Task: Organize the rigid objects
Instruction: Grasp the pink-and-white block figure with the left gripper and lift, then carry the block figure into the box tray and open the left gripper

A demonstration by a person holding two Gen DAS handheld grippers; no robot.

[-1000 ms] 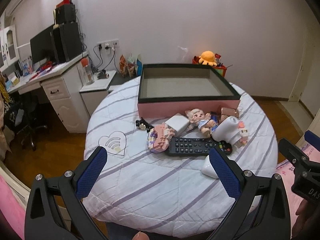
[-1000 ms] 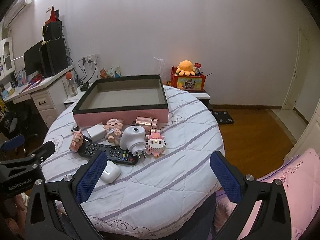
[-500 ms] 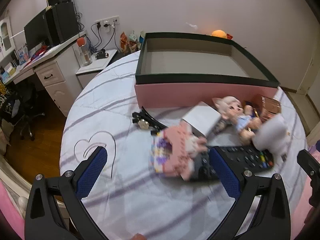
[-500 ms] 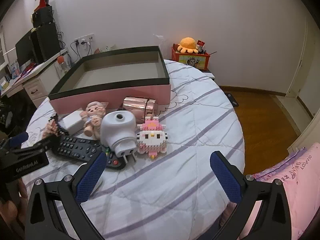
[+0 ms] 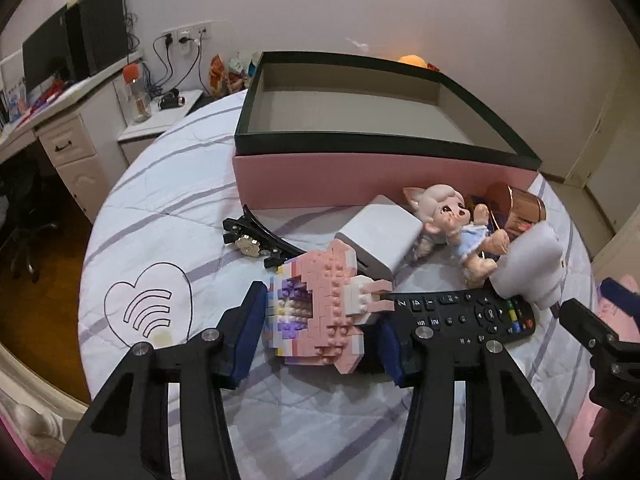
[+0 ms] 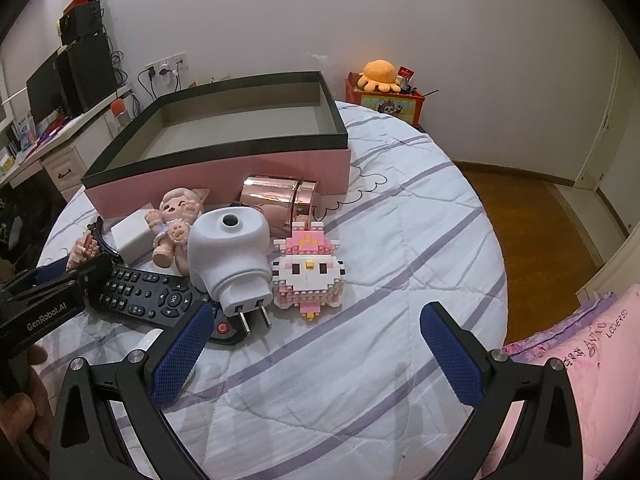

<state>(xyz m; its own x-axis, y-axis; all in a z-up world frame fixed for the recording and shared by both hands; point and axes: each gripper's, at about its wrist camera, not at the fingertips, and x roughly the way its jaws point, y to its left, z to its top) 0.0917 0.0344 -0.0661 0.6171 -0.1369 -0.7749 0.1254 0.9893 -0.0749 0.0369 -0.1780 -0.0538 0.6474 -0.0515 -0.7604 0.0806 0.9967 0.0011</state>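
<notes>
My left gripper (image 5: pixel 320 338) has closed in around a pink brick-built figure (image 5: pixel 320 312) lying on the round table; its blue pads sit at the figure's two sides, touching or nearly so. A black remote (image 5: pixel 464 316), white box (image 5: pixel 380 240), doll (image 5: pixel 452 220), copper jar (image 5: pixel 520 212) and white plug adapter (image 5: pixel 528 264) lie behind it. The empty pink box with a dark rim (image 5: pixel 380 164) stands beyond. My right gripper (image 6: pixel 316 336) is open and empty, just short of the plug adapter (image 6: pixel 228 252) and a pink-and-white brick figure (image 6: pixel 308 272).
A black hair clip (image 5: pixel 256 240) lies left of the white box. The tablecloth (image 6: pixel 400 240) falls away at the round edge on the right. A desk with a monitor (image 5: pixel 60 52) stands far left. A pink bedcover (image 6: pixel 580 360) is at lower right.
My left gripper has moved forward and down to the pink brick figure and narrowed around it. My right gripper has moved closer to the pile and stays open.
</notes>
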